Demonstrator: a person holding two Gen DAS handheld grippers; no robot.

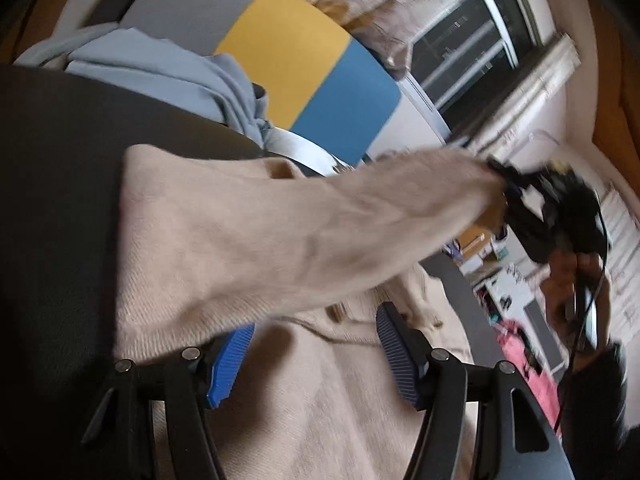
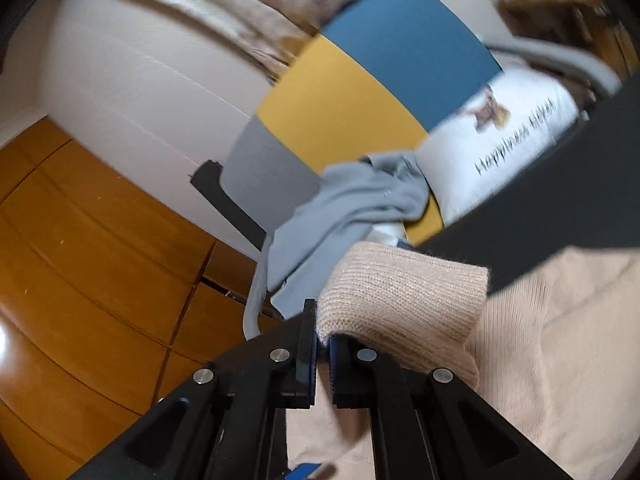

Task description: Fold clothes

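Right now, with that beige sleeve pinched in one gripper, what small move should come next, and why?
Probably carry the sleeve inward and lay it across the sweater body. The right gripper is shut on the ribbed cuff and holds the sleeve stretched above the body, while the left gripper is open over the knit, holding nothing.

Right gripper (image 1: pixel 516 200) motion-blurred; beige sweater (image 1: pixel 280 232) cut off below.

Right gripper (image 2: pixel 322 354) pinched tight on ribbed cuff of beige knit sweater (image 2: pixel 404 296), sleeve lifted over dark table (image 2: pixel 580 200), crumpled grey-blue garment (image 2: pixel 344 208) just behind, grey, yellow and blue panel (image 2: pixel 360 96) beyond, white printed cloth (image 2: pixel 508 140) at right, wooden floor (image 2: pixel 80 240) at left.
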